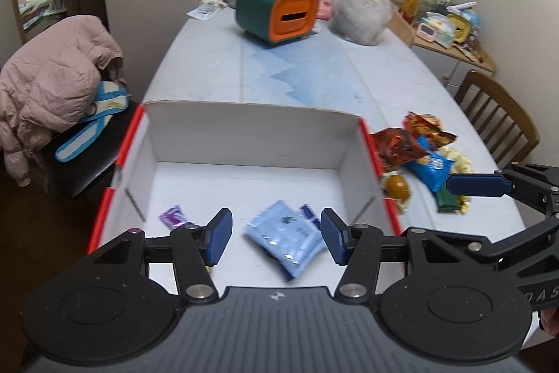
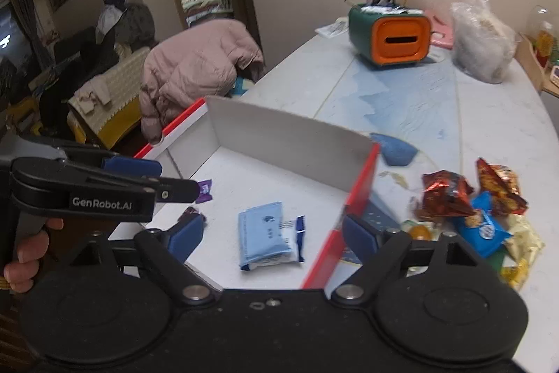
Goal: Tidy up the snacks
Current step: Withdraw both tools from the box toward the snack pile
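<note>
Left gripper (image 1: 276, 235) and right gripper (image 2: 272, 233): both spread apart, empty, above white box (image 1: 244, 135) containing light-blue packet (image 1: 279, 233); remaining snacks (image 2: 471, 205) on worktop (image 1: 279, 65)

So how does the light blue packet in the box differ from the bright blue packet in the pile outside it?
The light blue packet is pale and lies flat on the floor of the white box, with only a small dark blue wrapper against it. The bright blue packet is a deeper blue, printed with a cookie picture, and lies on the table wedged among other snacks. Neither is held by a gripper.
</note>
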Demonstrator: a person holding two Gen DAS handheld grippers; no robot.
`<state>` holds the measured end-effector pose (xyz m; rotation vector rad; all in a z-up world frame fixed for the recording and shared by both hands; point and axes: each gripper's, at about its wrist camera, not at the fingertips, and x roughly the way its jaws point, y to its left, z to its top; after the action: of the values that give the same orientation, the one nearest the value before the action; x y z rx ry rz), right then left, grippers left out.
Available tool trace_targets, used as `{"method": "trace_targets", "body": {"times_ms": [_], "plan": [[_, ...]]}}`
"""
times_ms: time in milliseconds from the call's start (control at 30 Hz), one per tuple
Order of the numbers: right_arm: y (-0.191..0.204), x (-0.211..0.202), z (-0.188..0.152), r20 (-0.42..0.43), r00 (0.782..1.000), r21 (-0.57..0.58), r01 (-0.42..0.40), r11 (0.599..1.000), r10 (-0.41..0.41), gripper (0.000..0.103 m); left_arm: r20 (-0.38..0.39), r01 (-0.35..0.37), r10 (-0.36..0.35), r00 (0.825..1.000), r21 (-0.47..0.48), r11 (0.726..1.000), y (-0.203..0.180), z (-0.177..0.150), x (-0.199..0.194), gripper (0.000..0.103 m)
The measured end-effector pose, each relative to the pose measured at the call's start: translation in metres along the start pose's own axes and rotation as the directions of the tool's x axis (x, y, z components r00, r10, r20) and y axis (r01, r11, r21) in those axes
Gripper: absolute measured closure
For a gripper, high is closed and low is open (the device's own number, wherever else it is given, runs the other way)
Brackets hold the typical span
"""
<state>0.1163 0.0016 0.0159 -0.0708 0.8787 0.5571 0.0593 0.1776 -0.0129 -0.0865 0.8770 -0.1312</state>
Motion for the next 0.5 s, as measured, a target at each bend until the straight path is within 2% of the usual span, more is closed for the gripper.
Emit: {"method": "trace_targets", "body": {"times_ms": [133, 267, 333, 500], "plan": [[-0.017, -0.017, -0.009, 0.024, 1.0, 0.025, 0.011, 1.0, -0.012, 0.011, 0.011, 0.022, -0.022, 1.0, 0.011, 1.0, -0.019, -0.003, -0.002, 0.045], [-0.037, -0.032, -0.02, 0.036, 0.999, 0.045, 0.029, 0.999, -0.03, 0.009, 0.031, 0.041, -0.042, 0.999, 0.038, 0.998, -0.042, -0.006, -0.003, 0.036], [-0.046, -0.038, -0.026, 0.045, 0.998, 0.06, 0.047, 0.997, -0.049, 0.002, 0.039, 0.052, -0.054, 0.998, 0.048, 0.998, -0.053, -0.006, -0.002, 0.035], [-0.073, -0.052, -0.038, 0.052, 0.996, 0.098, 0.069, 0.993, -0.074, 0.001, 0.044, 0.077, -0.08, 0.996, 0.06, 0.995, -0.081, -0.006, 0.004, 0.03]]}}
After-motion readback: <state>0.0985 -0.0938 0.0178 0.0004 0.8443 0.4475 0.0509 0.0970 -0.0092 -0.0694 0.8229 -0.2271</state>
